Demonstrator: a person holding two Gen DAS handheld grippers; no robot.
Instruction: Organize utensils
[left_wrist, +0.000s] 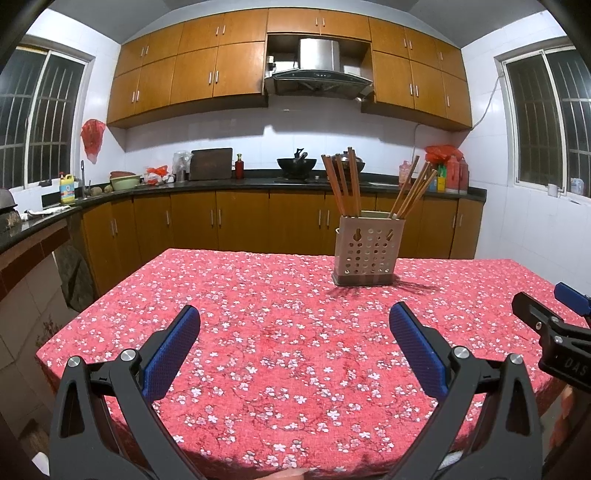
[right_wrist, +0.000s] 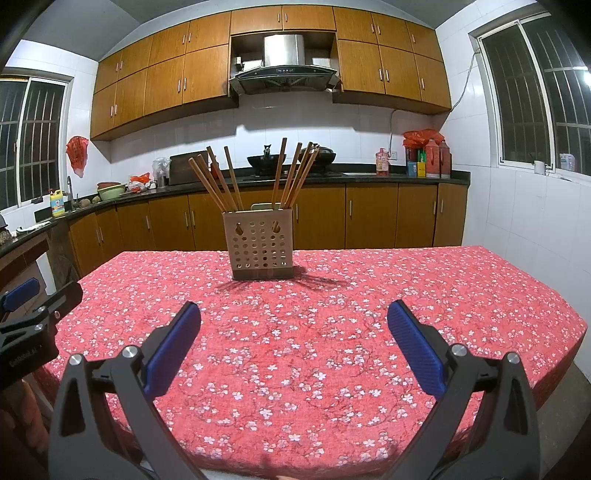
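Observation:
A beige perforated utensil holder (left_wrist: 366, 251) stands upright near the far side of the table, also in the right wrist view (right_wrist: 261, 249). Several wooden chopsticks (left_wrist: 345, 182) stand in it, fanned into a left group and a right group (right_wrist: 295, 175). My left gripper (left_wrist: 294, 314) is open and empty, held over the near half of the table. My right gripper (right_wrist: 294, 312) is open and empty too, beside the left one. Each gripper shows at the edge of the other's view: the right one (left_wrist: 554, 325) and the left one (right_wrist: 33, 306).
The table wears a red floral cloth (left_wrist: 277, 332). Behind it runs a dark kitchen counter (right_wrist: 369, 176) with a wok, bottles, a cutting board and bowls, above wooden cabinets. Barred windows sit on both side walls.

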